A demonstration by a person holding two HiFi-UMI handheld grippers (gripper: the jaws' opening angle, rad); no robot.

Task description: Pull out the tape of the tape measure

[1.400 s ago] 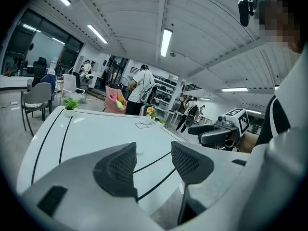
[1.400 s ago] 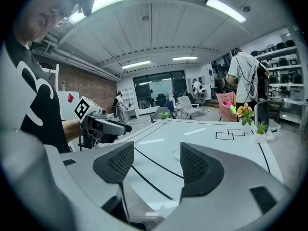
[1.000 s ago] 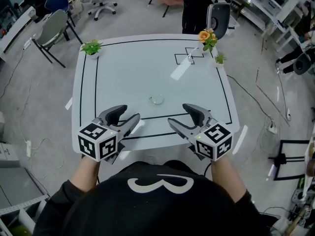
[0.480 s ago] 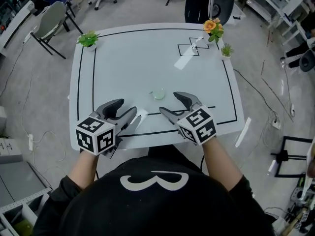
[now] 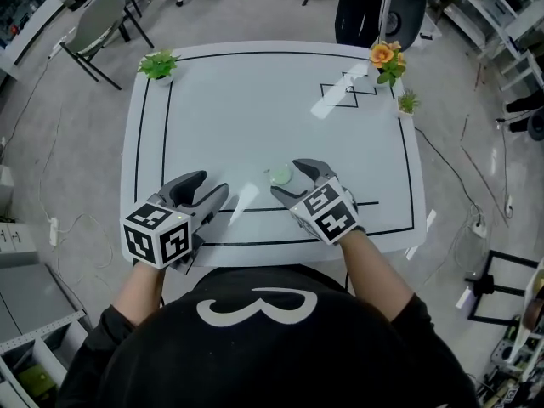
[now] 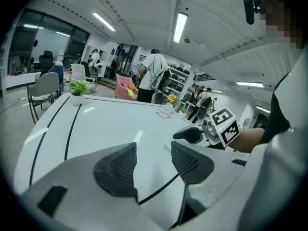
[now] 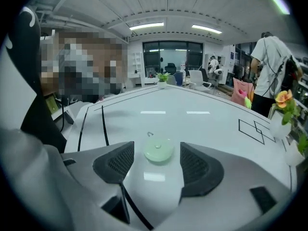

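Table (image 5: 255, 100) — tape measure (image 7: 159, 150) (right claw (image 5: 286, 179) agape)

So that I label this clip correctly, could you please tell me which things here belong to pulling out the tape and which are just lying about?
Job: small round pale green tape measure, open right claw facing it, open left claw.
Lying about: leafy green potted plant, orange flower in a pot, small green plant.

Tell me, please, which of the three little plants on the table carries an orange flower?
The plant at the far right corner; the plant at the far left corner and the small plant on the right edge are green only.
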